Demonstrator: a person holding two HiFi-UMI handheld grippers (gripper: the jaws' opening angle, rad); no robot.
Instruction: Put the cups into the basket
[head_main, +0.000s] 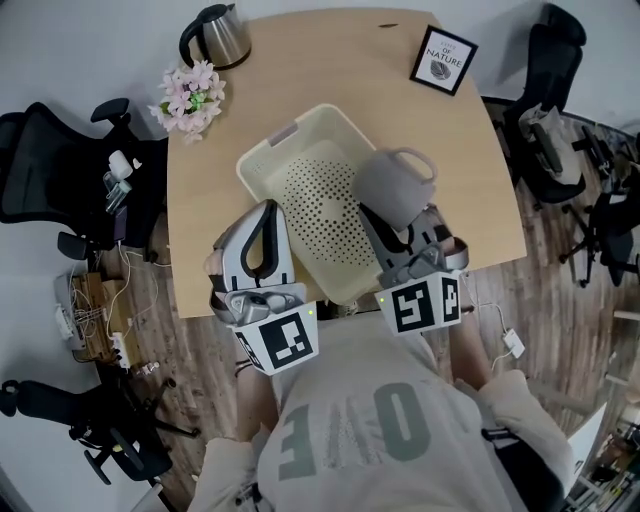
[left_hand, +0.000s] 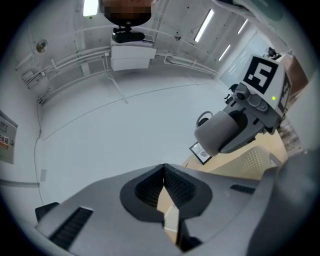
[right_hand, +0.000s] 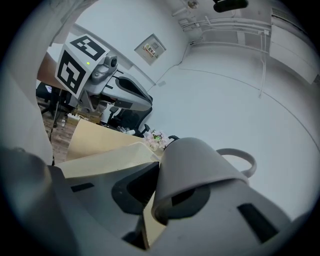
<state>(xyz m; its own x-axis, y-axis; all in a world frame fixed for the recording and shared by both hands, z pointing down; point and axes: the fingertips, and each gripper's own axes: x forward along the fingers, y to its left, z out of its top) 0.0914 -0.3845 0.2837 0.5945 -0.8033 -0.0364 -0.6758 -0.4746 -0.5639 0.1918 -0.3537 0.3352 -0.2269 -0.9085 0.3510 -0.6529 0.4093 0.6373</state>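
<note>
Head view: The right gripper (head_main: 398, 232) holds a grey cup (head_main: 395, 187) in the air, above the right-hand wall of the cream basket (head_main: 300, 190) on the wooden table (head_main: 450, 150). The left gripper (head_main: 266, 212) hangs over the basket's near left corner. No other cup shows on the table.

Left gripper view: The jaws are pressed together with nothing between them. The cup appears off to the right, above the basket.

Right gripper view: The jaws are clamped on the cup's wall at the rim, apparently one jaw inside the mouth and one outside. The cup lies tilted, with its handle pointing up and away.

Risks, as judged:
- The hold is on the thin rim only, so the tilted cup may pivot or slip if it is swung quickly.
- The cup sits over the wall rather than the basket's middle. Let go here, it could strike the rim and fall outside onto the table.
- Dropped from this height, it may bounce or roll.
- The idle left gripper is near enough to nudge the basket.
</note>
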